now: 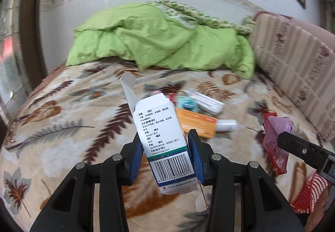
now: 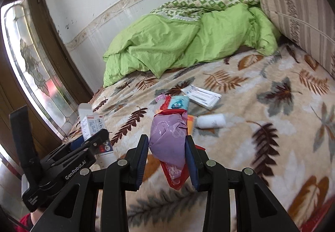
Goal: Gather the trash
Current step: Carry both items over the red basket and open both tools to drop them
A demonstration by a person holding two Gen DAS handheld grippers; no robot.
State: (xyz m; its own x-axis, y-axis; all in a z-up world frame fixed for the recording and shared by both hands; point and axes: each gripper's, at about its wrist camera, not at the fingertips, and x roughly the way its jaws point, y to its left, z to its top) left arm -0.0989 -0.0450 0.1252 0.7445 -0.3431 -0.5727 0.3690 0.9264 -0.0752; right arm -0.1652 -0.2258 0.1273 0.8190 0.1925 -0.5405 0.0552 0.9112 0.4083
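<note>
My left gripper [image 1: 167, 148] is shut on a white medicine box [image 1: 165, 137] with a barcode and an open top flap, held above the bed. My right gripper [image 2: 167, 150] is shut on a crumpled purple and red plastic wrapper [image 2: 169, 144]. The same wrapper [image 1: 276, 135] shows at the right of the left wrist view, and the box [image 2: 94, 127] shows at the left of the right wrist view. More trash lies on the blanket: an orange box [image 1: 196, 123], a white bottle [image 2: 211, 121], a white flat pack [image 2: 203, 95] and a teal packet [image 2: 178, 103].
A leaf-patterned blanket [image 2: 272, 106] covers the bed. A crumpled green duvet [image 1: 163, 45] lies at the far end against the wall. A striped cushion [image 1: 293, 60] lines the right side. A glass-panelled wooden door [image 2: 31, 64] stands left of the bed.
</note>
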